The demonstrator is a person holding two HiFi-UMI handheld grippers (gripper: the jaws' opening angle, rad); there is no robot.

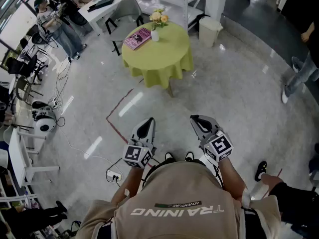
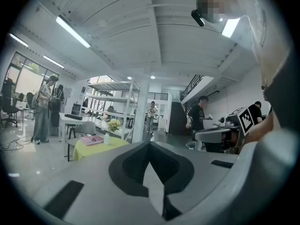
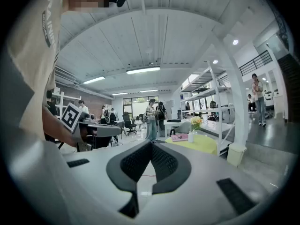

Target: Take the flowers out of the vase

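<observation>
A bunch of yellow and peach flowers [image 1: 158, 17] stands in a small white vase [image 1: 155, 35] on a round table with a yellow-green cloth [image 1: 159, 59], far ahead across the floor. A pink book [image 1: 138, 38] lies beside the vase. Both grippers are held close to my chest, far short of the table. The left gripper [image 1: 145, 127] is shut and empty, and so is the right gripper [image 1: 198, 120]. In the left gripper view its tips [image 2: 150, 143] meet, with the flowers [image 2: 113, 124] small at the left. The right gripper [image 3: 151, 143] points level, with the flowers [image 3: 196, 122] to its right.
A grey chair [image 1: 123, 13] and a white desk stand behind the table, a white bin [image 1: 209, 31] to its right. Red tape lines [image 1: 117, 119] cross the glossy floor. A power strip [image 1: 114, 176] and cables lie at the left. People stand at the edges.
</observation>
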